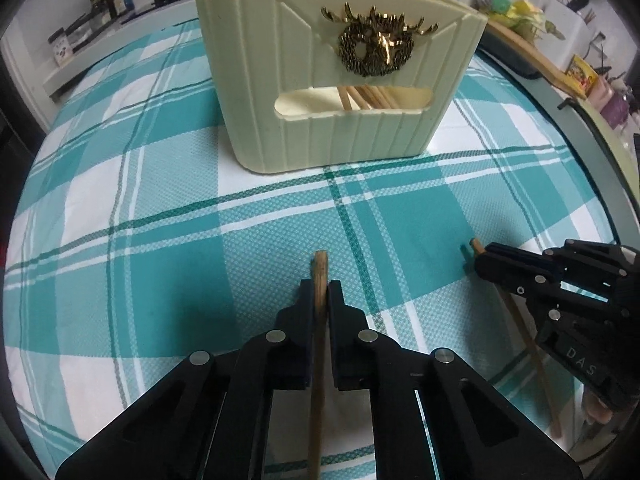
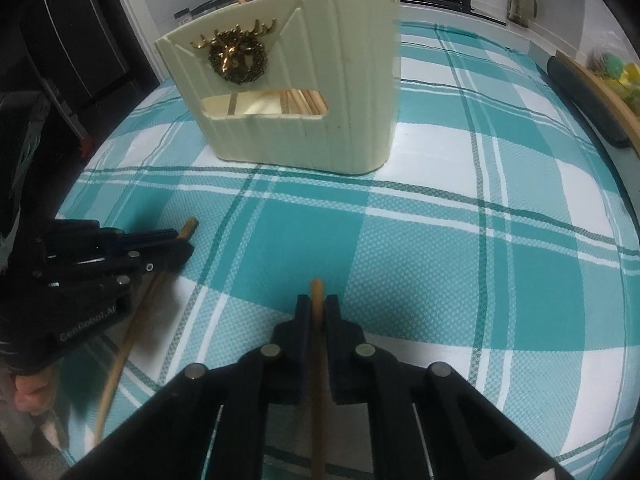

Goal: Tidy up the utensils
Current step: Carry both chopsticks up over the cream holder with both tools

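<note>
- Left wrist view: the left gripper [image 1: 320,292], bottom centre, clamps a wooden chopstick [image 1: 319,320]; the cream utensil holder [image 1: 340,80] stands upper centre on the checked cloth [image 1: 160,200]. Keep the pinch firm and tilt the stick upright before lifting.
- Right wrist view: the right gripper [image 2: 317,308], bottom centre, clenches a second chopstick [image 2: 318,360]; the holder sits upper centre. Aim for its open top.

Chopsticks [image 1: 366,98] in holder [image 1: 256,80] on tablecloth [image 1: 160,240]
</note>
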`<state>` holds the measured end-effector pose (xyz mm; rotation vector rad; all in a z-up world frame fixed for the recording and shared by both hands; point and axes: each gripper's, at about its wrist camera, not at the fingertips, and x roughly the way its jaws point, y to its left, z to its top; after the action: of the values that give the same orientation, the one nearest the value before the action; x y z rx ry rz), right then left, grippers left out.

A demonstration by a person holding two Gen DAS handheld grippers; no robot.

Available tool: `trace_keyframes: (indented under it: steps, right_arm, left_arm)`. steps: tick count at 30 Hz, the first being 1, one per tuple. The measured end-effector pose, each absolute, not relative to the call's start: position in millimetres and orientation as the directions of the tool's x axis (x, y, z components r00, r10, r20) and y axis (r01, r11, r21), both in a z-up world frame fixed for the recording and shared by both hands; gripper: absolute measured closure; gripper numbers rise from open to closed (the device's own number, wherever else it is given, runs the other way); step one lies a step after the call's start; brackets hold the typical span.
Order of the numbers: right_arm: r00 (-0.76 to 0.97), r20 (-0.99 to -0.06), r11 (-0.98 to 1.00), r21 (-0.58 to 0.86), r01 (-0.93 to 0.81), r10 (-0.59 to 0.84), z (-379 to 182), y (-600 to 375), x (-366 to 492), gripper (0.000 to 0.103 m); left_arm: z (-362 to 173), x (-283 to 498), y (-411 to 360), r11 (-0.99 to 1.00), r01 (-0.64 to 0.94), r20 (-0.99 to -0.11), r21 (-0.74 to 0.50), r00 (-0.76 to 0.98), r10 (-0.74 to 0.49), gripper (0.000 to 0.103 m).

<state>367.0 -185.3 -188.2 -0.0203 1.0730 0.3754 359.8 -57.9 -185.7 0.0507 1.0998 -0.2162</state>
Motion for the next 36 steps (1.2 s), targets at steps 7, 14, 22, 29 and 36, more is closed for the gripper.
trace_keyframes:
  steps: [7,14,22,29,36]
  right_arm:
    - [0.548,-0.745,0.921,0.249,-0.301,0.380,-127,-199,334,0.096]
    - [0.677,-0.606,0.907,0.235,-0.349,0.418,-49,-199,276,0.096]
    - [0.794,-0.466,0.920,0.158,-0.360,0.391,-1,-196,222,0.096]
    - [0.840,-0.388,0.925,0.139,-0.352,0.378,24,-195,201,0.096]
    - [0.856,-0.357,0.926,0.108,-0.361,0.375,53,-195,208,0.096]
  left_arm:
    - [-111,316,-38,0.972,0.206,-0.780,-0.109,0.589,-0.212,0.098]
    - [-43,260,-17,0.963,0.228,-0.656,-0.144,0.706,-0.266,0.098]
    - [-13,220,-3,0.958,0.228,-0.565,-0.176,0.773,-0.288,0.099]
    - [11,206,1,0.946,0.246,-0.516,-0.210,0.794,-0.321,0.099]
    - [59,222,4,0.945,0.263,-0.452,-0.195,0.831,-0.325,0.099]
